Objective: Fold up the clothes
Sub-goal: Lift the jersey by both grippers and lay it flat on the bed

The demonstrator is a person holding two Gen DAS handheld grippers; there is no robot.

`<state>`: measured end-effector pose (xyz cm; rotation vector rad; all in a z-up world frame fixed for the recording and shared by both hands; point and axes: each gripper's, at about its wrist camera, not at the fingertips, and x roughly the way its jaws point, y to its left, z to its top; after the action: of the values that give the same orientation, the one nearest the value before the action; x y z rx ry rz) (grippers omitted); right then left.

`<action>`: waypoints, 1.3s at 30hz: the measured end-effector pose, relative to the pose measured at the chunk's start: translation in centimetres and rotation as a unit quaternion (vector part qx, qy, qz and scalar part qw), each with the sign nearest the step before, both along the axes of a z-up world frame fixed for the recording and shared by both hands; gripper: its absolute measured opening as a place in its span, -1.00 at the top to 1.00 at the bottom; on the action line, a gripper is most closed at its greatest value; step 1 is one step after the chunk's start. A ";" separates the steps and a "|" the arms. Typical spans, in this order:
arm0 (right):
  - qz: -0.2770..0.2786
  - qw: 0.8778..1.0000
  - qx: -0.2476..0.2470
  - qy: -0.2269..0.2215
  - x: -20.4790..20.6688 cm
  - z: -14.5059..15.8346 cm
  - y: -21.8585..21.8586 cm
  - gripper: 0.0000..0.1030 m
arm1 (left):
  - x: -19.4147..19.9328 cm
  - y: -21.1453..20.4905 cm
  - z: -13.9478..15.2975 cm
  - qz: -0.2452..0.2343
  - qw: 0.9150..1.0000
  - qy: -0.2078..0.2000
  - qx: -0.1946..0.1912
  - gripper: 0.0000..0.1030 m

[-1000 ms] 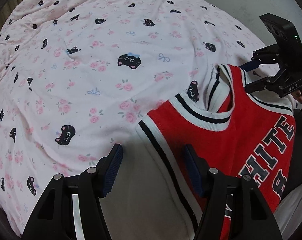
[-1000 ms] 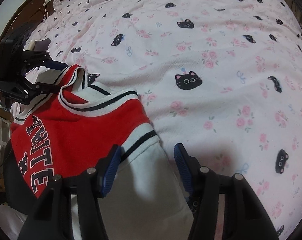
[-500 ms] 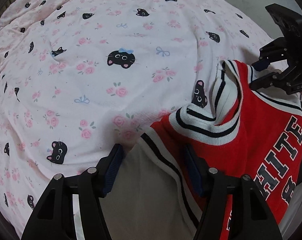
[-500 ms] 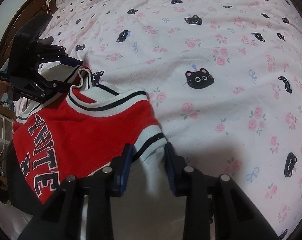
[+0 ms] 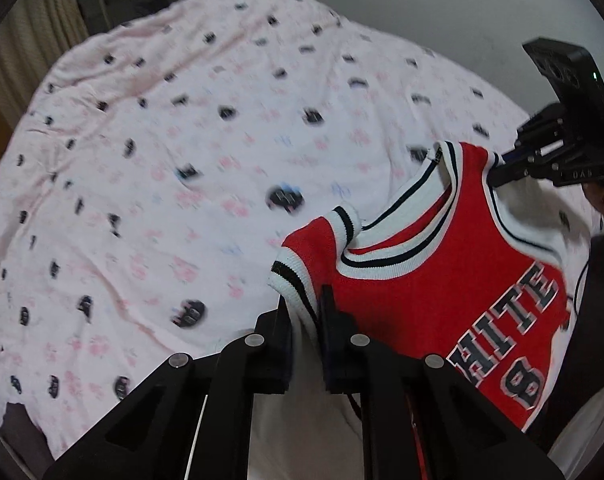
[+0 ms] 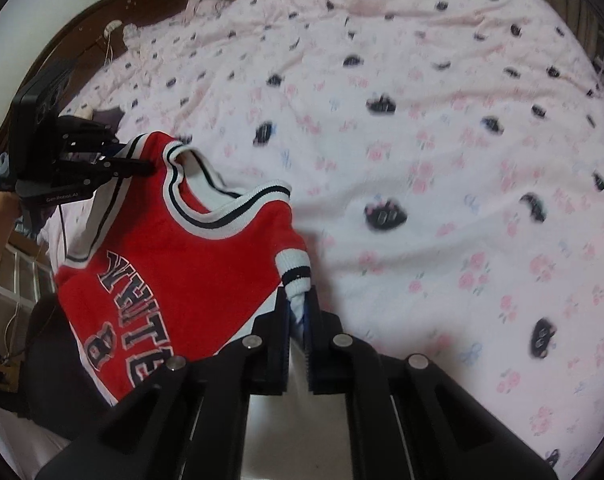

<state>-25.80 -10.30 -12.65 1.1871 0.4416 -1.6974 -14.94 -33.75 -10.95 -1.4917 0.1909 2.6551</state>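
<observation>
Both the left gripper (image 5: 305, 322) and right gripper (image 6: 297, 312) pinch the jersey's (image 5: 430, 276) shoulders between closing fingers, one at each side, to hang it flat for folding

Bed (image 5: 101, 280) under pink cat-and-rose print cover (image 6: 462, 160), red-and-white jersey (image 5: 422, 280) at its edge

Both grippers are matte black, built of angular linkage arms with round silver screw heads at the joints. The right gripper (image 6: 297, 312) has blue ribbed pads on its fingers; the left gripper (image 6: 141, 168) carries small white lettering and a thin black cable
</observation>
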 end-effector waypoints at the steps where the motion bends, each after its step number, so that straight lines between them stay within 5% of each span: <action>1: -0.007 1.000 -0.007 0.009 -0.3 0.8 -0.3 0.88 | -0.5 -0.3 0.8 0.011 1.000 0.012 -0.006 0.82; 7: -0.053 0.996 -0.024 0.065 -4.0 3.9 -3.7 0.88 | -4.1 -2.6 2.1 0.077 0.995 0.051 -0.044 0.82; 13: -0.095 0.989 -0.010 0.111 -8.5 4.2 -8.2 0.88 | -7.3 -5.2 0.2 0.141 0.984 0.071 -0.077 0.81; 20: -0.112 0.982 0.039 0.145 -11.9 0.4 -13.4 0.88 | -10.1 -7.6 -4.6 0.184 0.979 0.045 -0.078 0.78; 25: -0.116 0.981 0.077 0.136 -13.3 -3.6 -15.2 0.86 | -10.5 -8.3 -7.8 0.202 0.975 0.025 -0.084 0.52; 28: -0.129 0.974 0.099 0.160 -13.6 -5.1 -15.5 0.53 | -10.3 -8.6 -8.4 0.218 0.970 0.034 -0.105 0.09; 30: -0.150 0.966 0.110 0.179 -14.2 -5.2 -15.2 -0.15 | -9.8 -9.2 -8.1 0.231 0.966 0.045 -0.108 -0.08; 35: -0.178 0.962 0.096 0.186 -14.8 -3.8 -12.9 -0.16 | -6.9 -11.3 -5.8 0.274 0.954 0.081 -0.088 -0.16; 39: -0.184 0.963 0.071 0.182 -13.9 -1.9 -10.4 -0.15 | -3.1 -11.3 -3.5 0.272 0.954 0.106 -0.068 -0.16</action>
<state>-39.72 -20.73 -14.52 1.1060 0.6023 -2.2550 -18.00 -45.04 -14.48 -1.4642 -0.0337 3.3028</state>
